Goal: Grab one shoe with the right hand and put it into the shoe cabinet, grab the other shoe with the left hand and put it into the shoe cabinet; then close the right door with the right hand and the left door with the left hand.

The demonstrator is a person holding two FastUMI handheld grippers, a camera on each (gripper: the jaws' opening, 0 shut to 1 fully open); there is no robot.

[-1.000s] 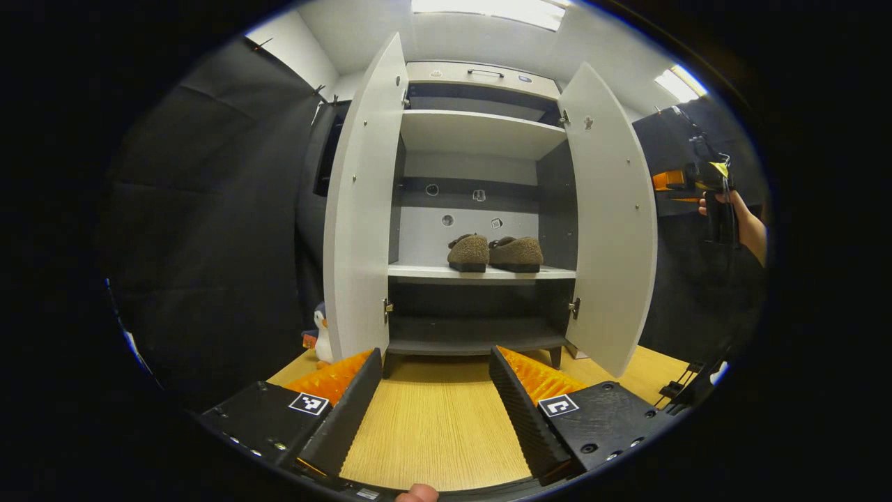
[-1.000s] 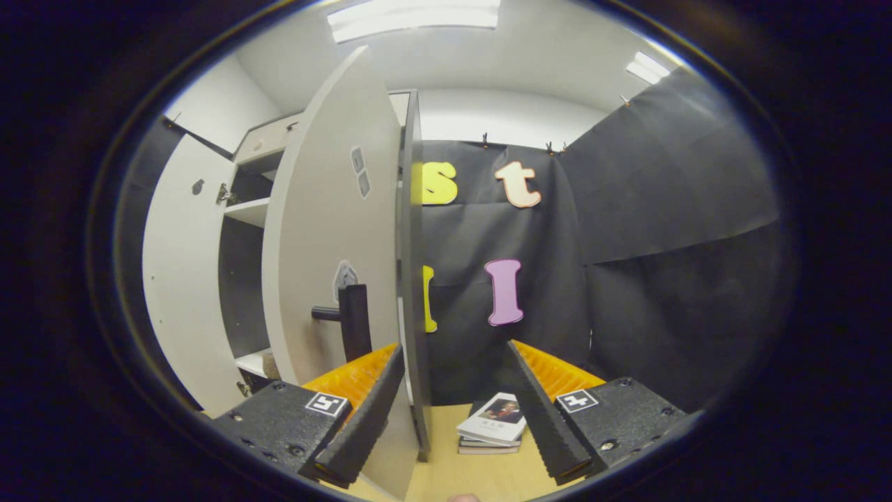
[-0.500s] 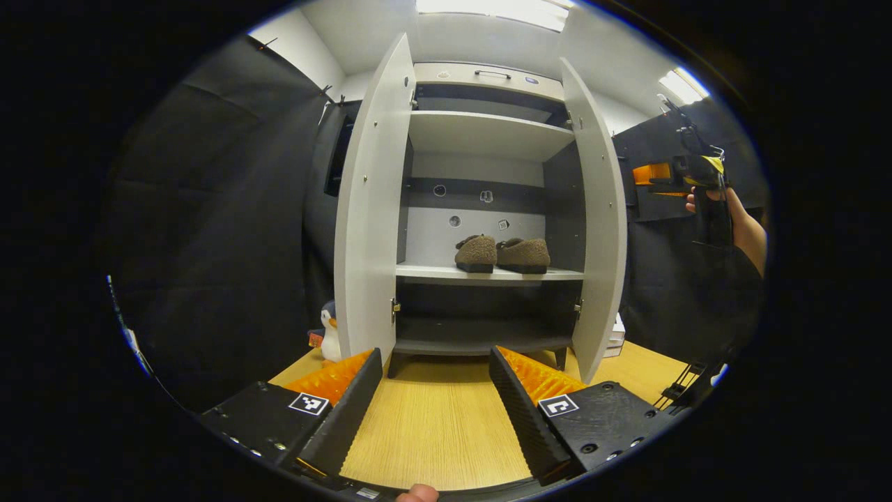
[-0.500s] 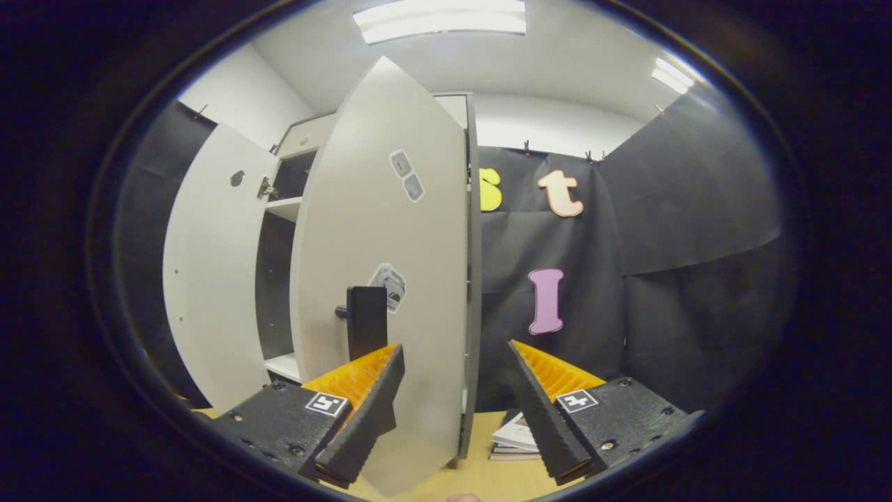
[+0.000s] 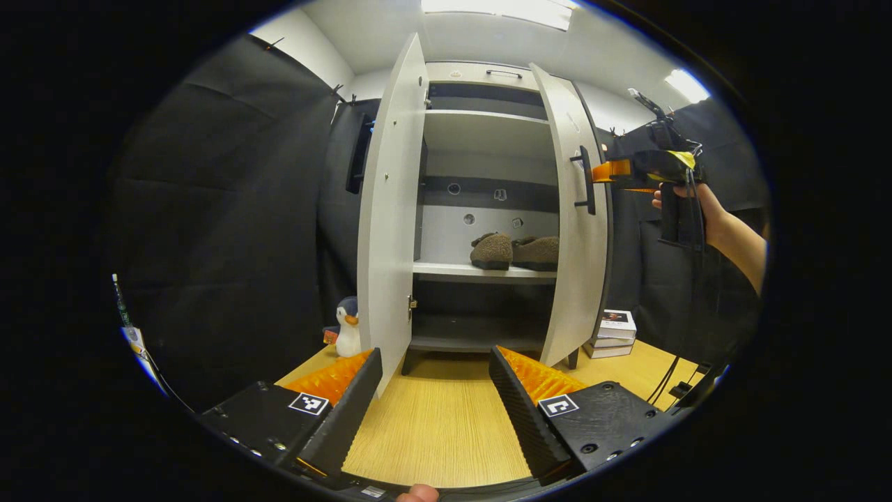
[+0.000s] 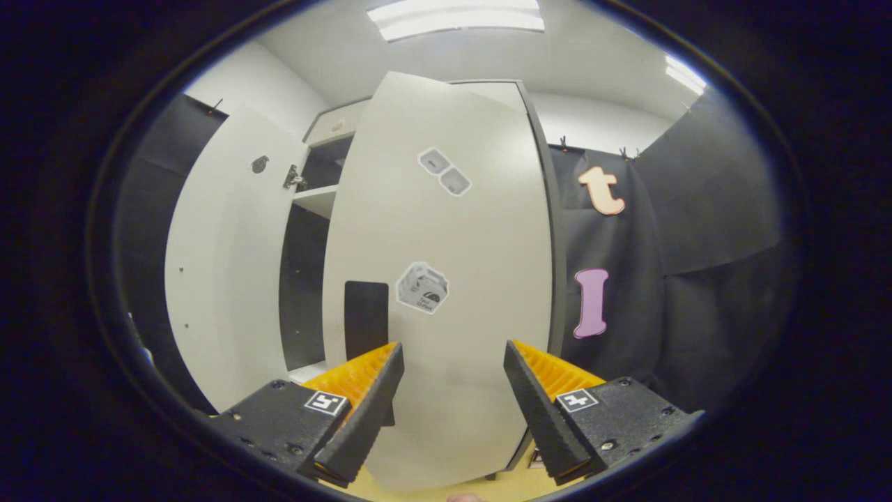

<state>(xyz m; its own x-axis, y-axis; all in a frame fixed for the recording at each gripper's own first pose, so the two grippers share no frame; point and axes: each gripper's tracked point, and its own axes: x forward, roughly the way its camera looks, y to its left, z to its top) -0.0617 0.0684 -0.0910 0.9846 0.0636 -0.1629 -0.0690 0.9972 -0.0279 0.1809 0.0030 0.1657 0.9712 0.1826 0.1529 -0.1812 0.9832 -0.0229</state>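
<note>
Two brown fuzzy shoes (image 5: 514,252) sit side by side on the middle shelf of the white shoe cabinet (image 5: 481,132). Its left door (image 5: 391,209) stands wide open. The right door (image 5: 575,230) is swung about halfway in, its black handle (image 5: 584,180) facing out. My right gripper (image 5: 617,171) is held by a hand at that door's outer face, right beside the handle. In the right gripper view my right gripper (image 6: 451,397) is open with the door panel (image 6: 453,279) and its handle (image 6: 366,314) just ahead. My left gripper (image 5: 435,397) is open and empty, low over the wooden floor (image 5: 439,425).
A penguin toy (image 5: 346,326) stands on the floor left of the cabinet. A stack of books (image 5: 610,328) lies to its right. Black cloth walls close in on both sides. A cable (image 5: 662,380) runs along the floor at the right.
The right door has swung inward from wide open to about half shut, with the right gripper following it. The left gripper has shifted slightly right and stayed open.
</note>
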